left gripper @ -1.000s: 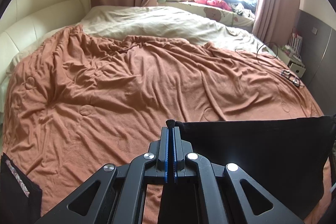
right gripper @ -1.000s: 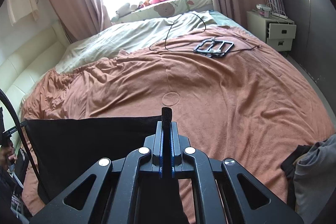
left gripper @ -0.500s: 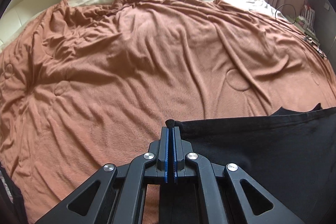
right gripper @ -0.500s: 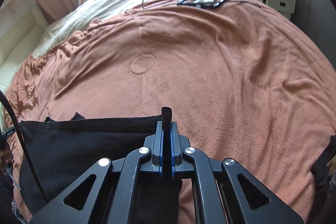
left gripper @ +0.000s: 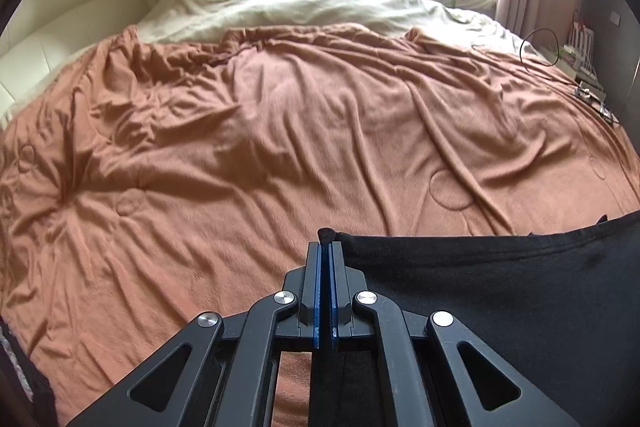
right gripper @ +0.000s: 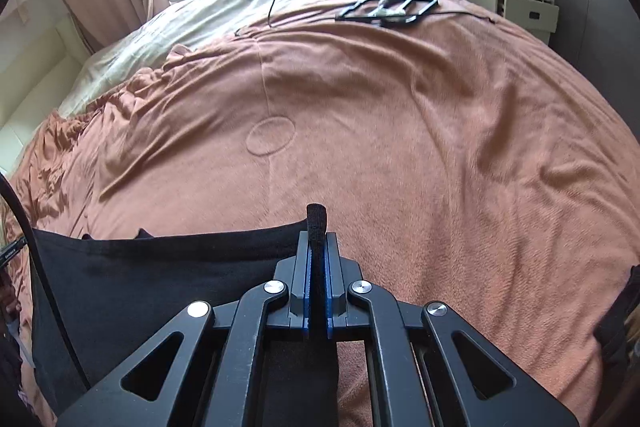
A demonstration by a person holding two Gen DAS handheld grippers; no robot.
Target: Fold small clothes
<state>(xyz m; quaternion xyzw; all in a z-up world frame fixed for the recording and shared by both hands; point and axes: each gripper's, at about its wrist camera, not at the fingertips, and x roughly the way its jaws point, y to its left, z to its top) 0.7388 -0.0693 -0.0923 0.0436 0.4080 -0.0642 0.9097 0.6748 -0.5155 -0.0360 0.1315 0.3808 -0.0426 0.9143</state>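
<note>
We hold the black garment (left gripper: 500, 291) stretched between both tongs, left gripper (left gripper: 325, 247) and right gripper (right gripper: 316, 239) each clamped tight on a top corner, its long edge running straight across from one to the other above the bedspread (left gripper: 280, 147).

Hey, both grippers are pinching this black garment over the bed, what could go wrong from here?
1. The left gripper pinches only a small tuft at the corner of the black garment, so a hard tug might pull it free.
2. The wrinkled brown blanket could leave the garment uneven once laid down.
3. The black cable hanging in front of the cloth beside the right gripper might snag during the fold.
</note>
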